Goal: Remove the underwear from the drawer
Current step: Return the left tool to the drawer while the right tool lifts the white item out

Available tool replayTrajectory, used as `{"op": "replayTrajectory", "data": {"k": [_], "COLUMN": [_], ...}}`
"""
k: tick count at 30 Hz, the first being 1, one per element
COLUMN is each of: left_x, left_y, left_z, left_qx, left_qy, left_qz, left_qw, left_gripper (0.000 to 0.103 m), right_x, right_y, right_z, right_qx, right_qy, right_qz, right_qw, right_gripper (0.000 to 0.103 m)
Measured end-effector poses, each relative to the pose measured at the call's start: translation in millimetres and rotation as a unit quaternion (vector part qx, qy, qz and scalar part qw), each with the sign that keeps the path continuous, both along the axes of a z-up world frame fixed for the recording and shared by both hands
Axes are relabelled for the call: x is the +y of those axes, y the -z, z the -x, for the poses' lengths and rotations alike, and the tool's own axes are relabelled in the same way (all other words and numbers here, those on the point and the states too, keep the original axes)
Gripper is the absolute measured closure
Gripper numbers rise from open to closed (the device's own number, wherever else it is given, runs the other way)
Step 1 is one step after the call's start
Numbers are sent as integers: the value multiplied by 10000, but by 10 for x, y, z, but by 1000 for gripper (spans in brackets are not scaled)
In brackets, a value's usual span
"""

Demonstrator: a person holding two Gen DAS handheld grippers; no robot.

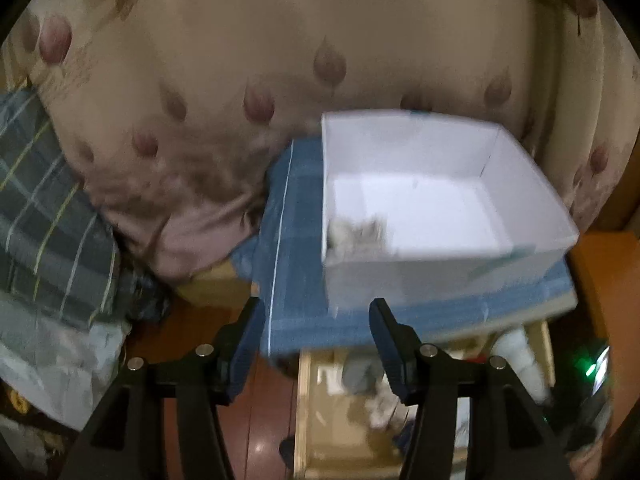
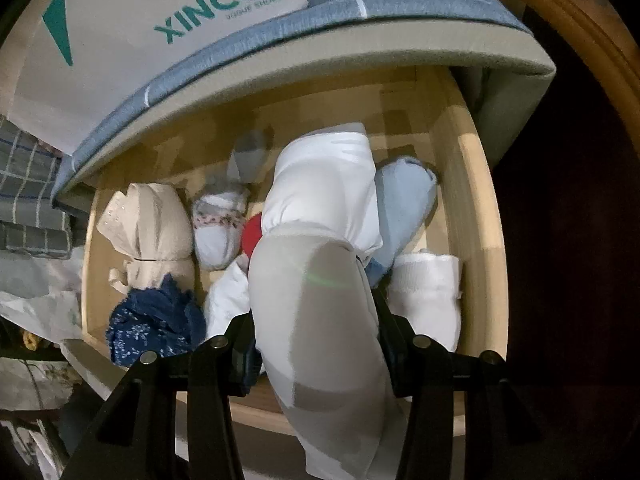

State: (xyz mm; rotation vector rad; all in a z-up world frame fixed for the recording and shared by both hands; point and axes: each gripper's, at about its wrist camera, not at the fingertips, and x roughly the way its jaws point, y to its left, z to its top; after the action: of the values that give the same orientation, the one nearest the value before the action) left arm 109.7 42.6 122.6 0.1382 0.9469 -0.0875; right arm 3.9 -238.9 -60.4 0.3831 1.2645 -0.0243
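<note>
My right claw [image 2: 316,320] is clamped on a big white roll of underwear [image 2: 320,216], lifted a bit over the open wooden drawer [image 2: 476,216]. My left claw [image 1: 316,344] stands wide with nothing between the fingers, near the white box [image 1: 448,256] on the blue pad [image 1: 296,280].

Progress: one pale bundle [image 1: 356,232] sits in the box corner, so I judge at least one piece is moved. Left in the drawer: beige roll [image 2: 152,224], navy roll [image 2: 156,320], white roll [image 2: 428,296], light blue one [image 2: 404,204], patterned sock ball [image 2: 218,228].

Room: the pad edge overhangs the drawer's back; lift toward me first. Box mostly bare.
</note>
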Motion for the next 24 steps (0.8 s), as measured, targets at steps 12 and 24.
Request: {"op": "replayTrajectory", "data": {"k": [12, 24], "left_x": [-20, -1], "left_y": [1082, 1524], "left_z": [536, 578], "left_qx": [554, 1055], "left_qy": [-347, -636], "left_qz": [109, 304], "left_qw": [9978, 9919], "left_gripper": [47, 47], "right_x": [-22, -25], "right_y": [-324, -864], "right_z": [-7, 164], "right_qx": [-275, -449], "right_qy": [-264, -546], "right_qz": [31, -79], "right_qw": [9993, 9975], "right_gripper": [60, 60]}}
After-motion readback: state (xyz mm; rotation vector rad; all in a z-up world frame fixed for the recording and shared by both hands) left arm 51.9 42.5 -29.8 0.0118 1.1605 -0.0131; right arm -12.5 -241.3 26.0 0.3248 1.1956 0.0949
